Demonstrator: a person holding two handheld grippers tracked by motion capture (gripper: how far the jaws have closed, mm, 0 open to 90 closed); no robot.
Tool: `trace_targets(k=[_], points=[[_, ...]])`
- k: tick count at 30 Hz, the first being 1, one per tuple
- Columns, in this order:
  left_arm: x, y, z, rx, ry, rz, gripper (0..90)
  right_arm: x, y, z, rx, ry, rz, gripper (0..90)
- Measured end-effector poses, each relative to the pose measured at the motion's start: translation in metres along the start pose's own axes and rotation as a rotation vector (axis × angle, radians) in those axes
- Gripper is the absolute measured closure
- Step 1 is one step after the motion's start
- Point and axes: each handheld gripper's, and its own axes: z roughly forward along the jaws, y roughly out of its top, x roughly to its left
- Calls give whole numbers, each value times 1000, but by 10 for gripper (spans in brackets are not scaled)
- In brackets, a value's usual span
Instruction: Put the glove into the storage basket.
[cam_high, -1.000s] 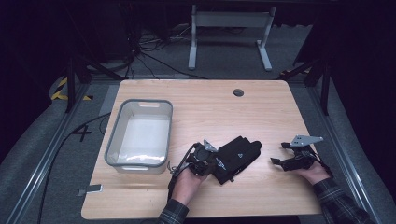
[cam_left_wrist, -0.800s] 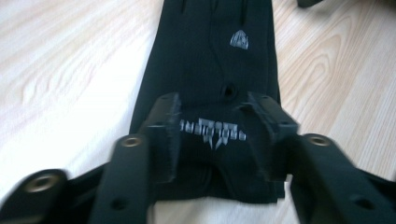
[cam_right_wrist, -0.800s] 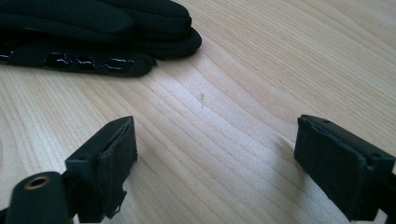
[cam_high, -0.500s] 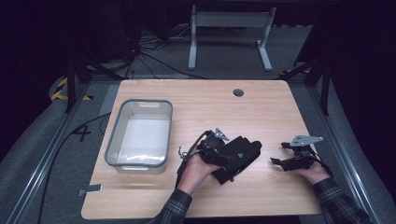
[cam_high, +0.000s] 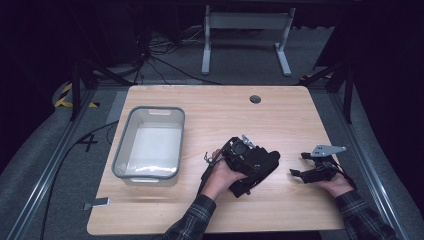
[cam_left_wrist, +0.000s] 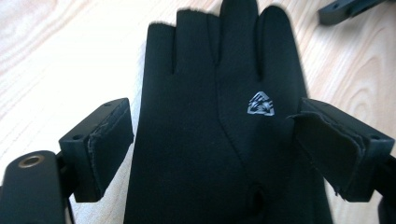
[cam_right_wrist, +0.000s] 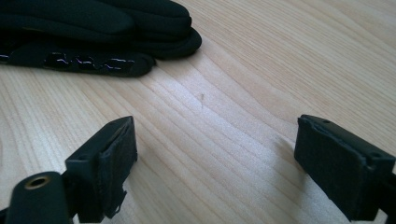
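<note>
A: Where do we have the black fabric glove (cam_high: 260, 165) with the small silver emblem on its back?

B: It lies flat on the pale wooden bench (cam_high: 225, 110), toward the near right part of the top. In the left gripper view we look straight down its back (cam_left_wrist: 210, 140), fingers pointing away from us.

A: And our left gripper (cam_high: 250, 156)?

B: It sits over the glove, our left hand (cam_high: 220, 175) behind it. Its jaws have just been opening and now stand wide apart, one on each side of the glove. The glove lies between them, but the pads (cam_left_wrist: 109, 140) are not pressing on it.

A: So nothing is clamped there.

B: Right, the cloth runs loose between the two pads.

A: What about our right gripper (cam_high: 300, 172)?

B: It rests low over the bench, well to the right of the glove, held in our right hand (cam_high: 335, 185), with the grey three-cornered plate on top. Its jaws are spread too, bare wood between them. From its own view we see the glove's fingertips (cam_right_wrist: 140, 23) farther off at the upper left, apart from that gripper.

A: Anything else on the bench?

B: A clear plastic bin (cam_high: 122, 155) with a grey rim stands at the left, well apart from the glove.
</note>
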Motion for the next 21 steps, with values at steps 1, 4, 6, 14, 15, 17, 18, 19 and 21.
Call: trace_targets(k=[1,4,6,14,15,17,18,19,21], points=[[0,-1,3,6,11,5,132,0,0,0,0,0,0,136],[-1,-3,11,37,8,11,123,0,0,0,0,0,0,136],[-5,-5,17,64,20,25,116,0,0,0,0,0,0,136],[-9,-5,16,79,23,68,184,0,0,0,0,-1,-1,131],[-10,-5,15,78,23,70,209,0,0,0,0,-1,-1,131],[-10,-5,13,85,10,84,263,0,0,0,-1,-1,-1,131],[-10,-5,13,85,10,84,325,0,0,0,-1,-1,-1,131],[-10,-4,11,86,-10,89,374,0,0,0,0,-1,-1,131],[-9,-4,11,90,-23,93,492,0,0,0,0,-1,-1,131]])
